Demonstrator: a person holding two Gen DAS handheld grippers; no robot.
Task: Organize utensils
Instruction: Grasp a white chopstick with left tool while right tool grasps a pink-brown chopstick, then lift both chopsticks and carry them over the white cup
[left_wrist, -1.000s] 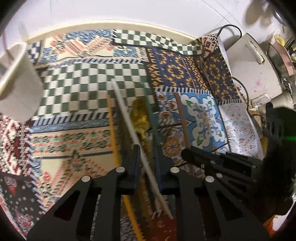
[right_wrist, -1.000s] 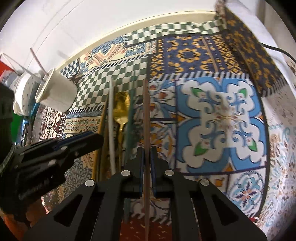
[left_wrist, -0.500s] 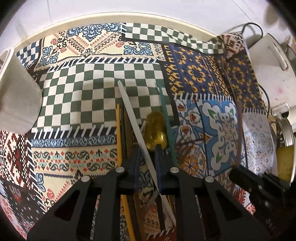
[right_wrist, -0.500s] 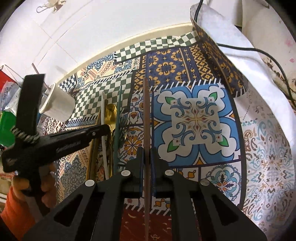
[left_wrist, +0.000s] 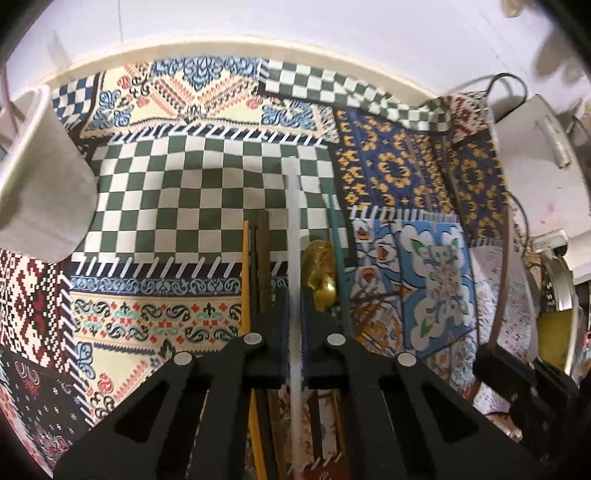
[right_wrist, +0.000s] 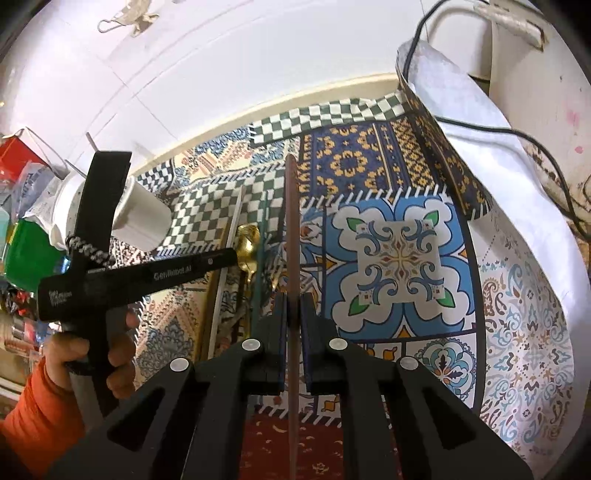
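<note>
The left gripper (left_wrist: 295, 317) has its black fingers clamped on a long white plastic stick (left_wrist: 294, 229), which runs straight away from the camera over the green-and-white checked patch of the patterned patchwork cloth (left_wrist: 177, 206) covering the counter. Just left of the white stick lie a thin yellow stick (left_wrist: 245, 273) and a dark brown flat stick (left_wrist: 263, 258), side by side and parallel to it; just right of it sits the bowl of a shiny gold metal spoon (left_wrist: 320, 273), with a slim green stick (left_wrist: 338, 258) beside that. A white paper cup (left_wrist: 40, 192) lies tipped on its side at the far left. The right gripper (right_wrist: 292, 314) has its fingers closed tight on a long reddish-brown wooden stick (right_wrist: 291, 229), held clear of the group and pointing toward the far edge of the cloth, to the right of the other utensils and beside the blue-and-white floral tile pattern. In the right wrist view the left gripper's black body (right_wrist: 147, 277) reaches in from the left, gripped by a hand (right_wrist: 110, 350) in an orange sleeve. A white appliance (left_wrist: 532, 155) with a black cable (right_wrist: 480, 125) stands at the far right.
</note>
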